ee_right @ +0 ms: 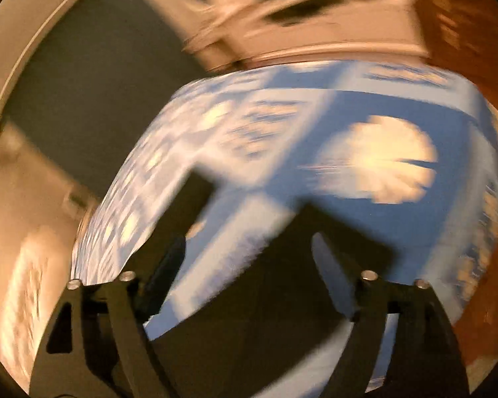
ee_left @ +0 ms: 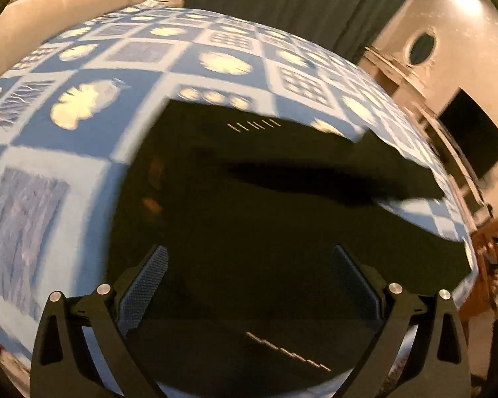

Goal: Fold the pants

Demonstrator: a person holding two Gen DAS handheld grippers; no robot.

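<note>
Black pants point(ee_left: 249, 199) lie spread on a bed with a blue and white patterned cover point(ee_left: 83, 76). One leg reaches toward the right edge of the bed. My left gripper point(ee_left: 249, 258) is open above the near part of the pants, holding nothing. In the right wrist view, which is blurred by motion, my right gripper point(ee_right: 249, 248) is open above the two black pant leg ends point(ee_right: 332, 232), holding nothing. The cover point(ee_right: 365, 116) shows beyond them.
A dark curtain point(ee_left: 298, 0) hangs behind the bed. A dark screen point(ee_left: 474, 139) and shelving stand on the right wall. A cream headboard or sofa point(ee_left: 49, 16) is at the far left. Wooden floor point(ee_right: 464, 49) shows past the bed edge.
</note>
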